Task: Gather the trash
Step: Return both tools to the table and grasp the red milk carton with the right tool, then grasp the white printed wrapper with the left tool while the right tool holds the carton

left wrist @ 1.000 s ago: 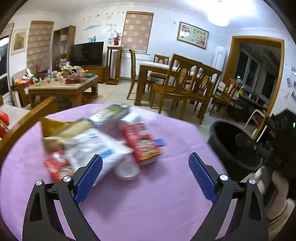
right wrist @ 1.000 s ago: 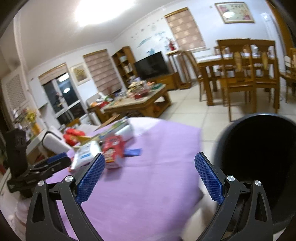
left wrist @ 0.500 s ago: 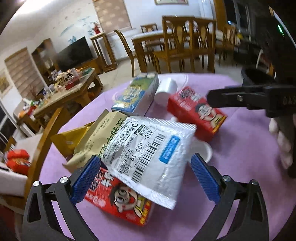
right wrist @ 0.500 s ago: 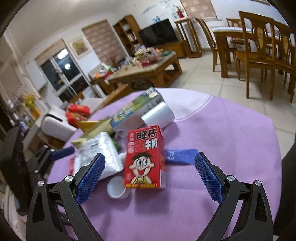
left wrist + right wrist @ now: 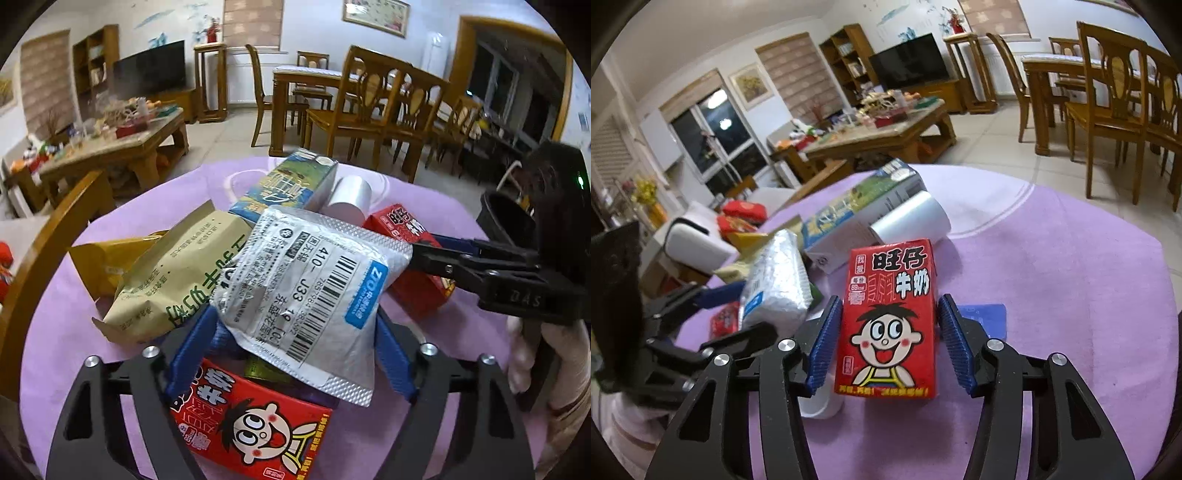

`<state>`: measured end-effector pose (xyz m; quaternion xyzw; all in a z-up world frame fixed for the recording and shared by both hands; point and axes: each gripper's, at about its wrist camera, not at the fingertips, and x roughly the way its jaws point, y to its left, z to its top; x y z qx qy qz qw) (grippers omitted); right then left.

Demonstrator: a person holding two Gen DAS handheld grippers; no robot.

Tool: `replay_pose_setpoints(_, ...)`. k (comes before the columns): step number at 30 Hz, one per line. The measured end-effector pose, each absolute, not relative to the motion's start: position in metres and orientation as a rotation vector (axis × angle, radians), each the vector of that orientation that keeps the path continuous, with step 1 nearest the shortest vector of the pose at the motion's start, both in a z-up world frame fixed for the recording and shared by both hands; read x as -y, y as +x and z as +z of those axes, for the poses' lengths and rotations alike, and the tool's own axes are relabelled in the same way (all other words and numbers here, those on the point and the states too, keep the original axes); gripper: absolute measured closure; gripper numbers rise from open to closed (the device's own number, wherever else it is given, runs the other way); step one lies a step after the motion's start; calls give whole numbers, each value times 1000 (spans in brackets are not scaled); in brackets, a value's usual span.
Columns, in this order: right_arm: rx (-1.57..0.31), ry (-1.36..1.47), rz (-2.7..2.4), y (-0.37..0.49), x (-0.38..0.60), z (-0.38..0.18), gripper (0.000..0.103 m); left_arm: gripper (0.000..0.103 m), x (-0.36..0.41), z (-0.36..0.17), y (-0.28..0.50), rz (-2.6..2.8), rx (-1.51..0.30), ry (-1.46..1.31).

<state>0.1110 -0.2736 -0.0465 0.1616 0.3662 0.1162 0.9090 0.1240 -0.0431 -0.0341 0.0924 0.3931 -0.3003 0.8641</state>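
Note:
A heap of trash lies on the purple-clothed table (image 5: 1071, 295). My left gripper (image 5: 295, 314) is closing around a silver barcode pouch (image 5: 310, 291), and both blue pads touch its edges. A red cartoon milk carton (image 5: 251, 417) lies under it, close to the camera. My right gripper (image 5: 886, 302) is closing around another red milk carton (image 5: 890, 317), with thin gaps still showing at both pads. In the left wrist view the right gripper (image 5: 461, 258) reaches in from the right to that carton (image 5: 402, 229).
A tan bag (image 5: 177, 273), a yellow bag (image 5: 107, 262), a blue-green carton (image 5: 288, 184) and a white roll (image 5: 349, 195) lie behind. A white cup (image 5: 820, 406) and a blue sachet (image 5: 986, 317) sit by the right fingers. A black bin (image 5: 506, 221) stands past the table's right edge.
Both grippers came down onto the heap and their jaws narrowed. The left now frames the silver pouch and the right the red carton.

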Motion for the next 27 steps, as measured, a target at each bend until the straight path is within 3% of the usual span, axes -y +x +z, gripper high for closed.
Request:
replay_pose_setpoints(3,-697,389,277,104,286,-41,50,37,42,-31,118,-630,-813,168)
replay_pose_setpoints(4,-678,409,286,102,290,-39,50,50,41,-29,116,-631,-809,158)
replay_pose_setpoints(10,-569,496,317,83,309,-31,50,55,40,-12,95,-631,-759,94)
replay_pose_setpoints(11,-549,507,326,79,313,-29,50,74,40,-10,92,-633,-753,84)
replay_pose_setpoints(12,-525,520,338,75,317,-27,50,84,38,-7,87,-643,-749,64)
replay_pose_setpoints(21,-452,523,384,37,333,-12,50,85,44,10,50,-642,-705,35)
replay_pose_setpoints(24,-453,551,387,26,340,-10,50,78,49,11,51,-594,-661,76)
replay_pose_setpoints(25,-452,545,380,23,342,-8,50,61,56,10,55,-577,-665,96)
replay_pose_setpoints(26,-453,540,378,21,341,-8,50,27,61,10,58,-554,-666,111)
replay_pose_setpoints(27,-456,539,378,20,339,-9,50,13,65,11,61,-520,-649,132)
